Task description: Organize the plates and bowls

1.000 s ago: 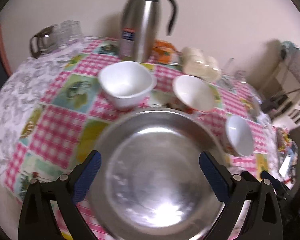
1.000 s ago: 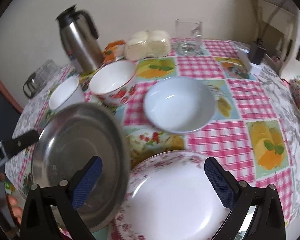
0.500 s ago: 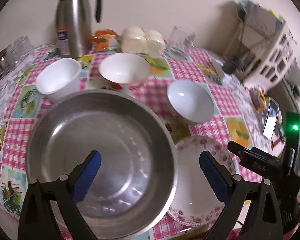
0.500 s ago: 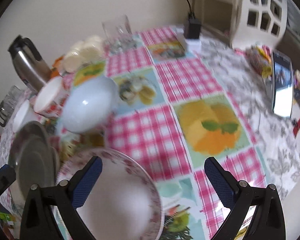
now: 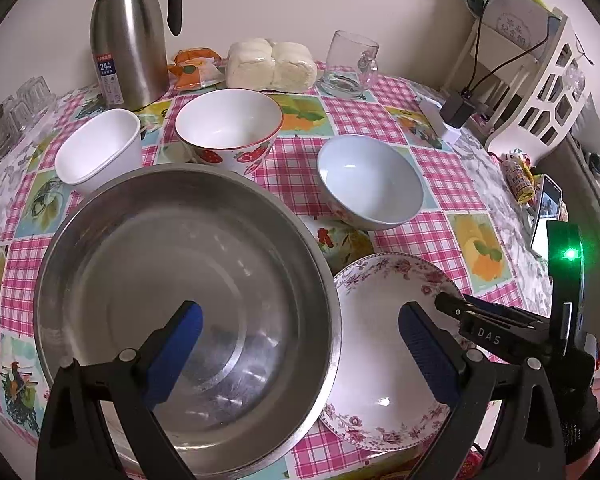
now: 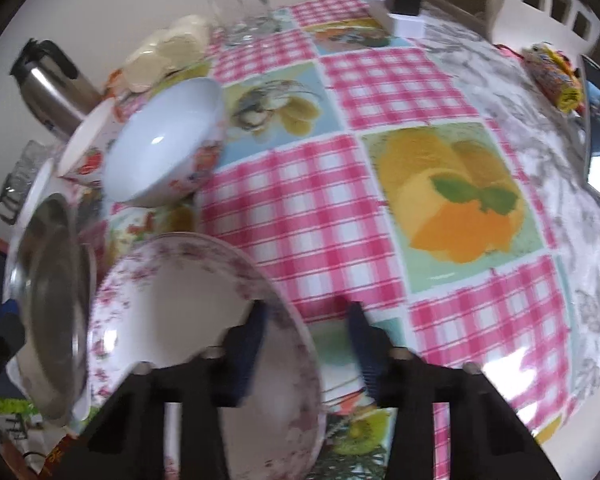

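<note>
On the far left of the table (image 5: 384, 120), by its edge, stands a group of clear glasses (image 5: 16, 108) in a wire holder. Next comes a steel thermos (image 5: 128, 36) at the back, and in front of it a white square cup (image 5: 100, 148), empty. Beside the cup sits a strawberry bowl (image 5: 230, 128), also empty, with a bag of white buns (image 5: 270, 64) and a glass mug (image 5: 350, 64) behind it against the wall.

Nearest on the left, a big steel bowl (image 5: 180, 304) holds nothing but reflections. The left gripper (image 5: 300, 344) hangs over it with its jaws spread wide, one blue pad above the bowl's inside and the other above the neighbouring plate (neither pad presses on anything).

Right of the steel bowl, touching its rim, lies a flowered plate (image 5: 380, 304), empty. Behind it stands a pale blue bowl (image 5: 370, 180), empty too.

The right gripper (image 6: 308, 320) straddles the plate's right-hand rim: its jaws have just been closing, one pad inside the plate and one outside it. Motion blur hides whether the pads press on the rim yet.

Further right, a white basket (image 5: 540, 92) stands at the table's edge.
</note>
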The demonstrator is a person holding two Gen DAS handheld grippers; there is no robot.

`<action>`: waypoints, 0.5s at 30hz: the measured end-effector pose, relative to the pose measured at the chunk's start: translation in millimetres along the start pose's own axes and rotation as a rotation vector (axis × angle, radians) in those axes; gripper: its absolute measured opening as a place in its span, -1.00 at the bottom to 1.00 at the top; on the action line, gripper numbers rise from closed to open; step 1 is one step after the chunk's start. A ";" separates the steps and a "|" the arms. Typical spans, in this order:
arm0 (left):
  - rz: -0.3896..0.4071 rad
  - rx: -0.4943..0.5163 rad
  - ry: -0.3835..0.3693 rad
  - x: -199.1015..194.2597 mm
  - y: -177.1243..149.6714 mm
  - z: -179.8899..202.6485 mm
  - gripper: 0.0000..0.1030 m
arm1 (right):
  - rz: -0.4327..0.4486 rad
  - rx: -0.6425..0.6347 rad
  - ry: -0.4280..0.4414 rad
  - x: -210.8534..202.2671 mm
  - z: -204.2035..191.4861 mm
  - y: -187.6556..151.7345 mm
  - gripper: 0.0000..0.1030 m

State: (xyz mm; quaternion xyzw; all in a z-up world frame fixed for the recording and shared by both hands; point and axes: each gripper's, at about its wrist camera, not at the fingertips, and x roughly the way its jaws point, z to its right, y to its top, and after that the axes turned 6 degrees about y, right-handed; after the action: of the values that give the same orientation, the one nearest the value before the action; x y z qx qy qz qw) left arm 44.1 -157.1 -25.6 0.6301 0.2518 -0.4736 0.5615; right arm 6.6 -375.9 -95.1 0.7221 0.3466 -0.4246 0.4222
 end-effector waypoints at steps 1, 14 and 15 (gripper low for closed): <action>0.000 0.001 -0.005 -0.2 -0.2 0.4 0.91 | 0.002 -0.015 -0.004 -0.6 -3.3 -0.3 -0.40; -0.005 0.048 -0.029 -0.4 3.7 14.0 0.87 | 0.057 0.092 -0.087 -18.8 28.4 6.3 -0.48; -0.005 0.052 -0.035 -0.6 4.8 16.1 0.81 | 0.061 0.108 -0.087 -20.0 32.1 6.4 -0.48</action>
State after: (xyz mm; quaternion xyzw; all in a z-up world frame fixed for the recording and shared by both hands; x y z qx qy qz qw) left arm 42.9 -173.4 -21.6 0.6354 0.2314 -0.4924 0.5480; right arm -6.2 -410.4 -84.0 0.7349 0.2825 -0.4604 0.4100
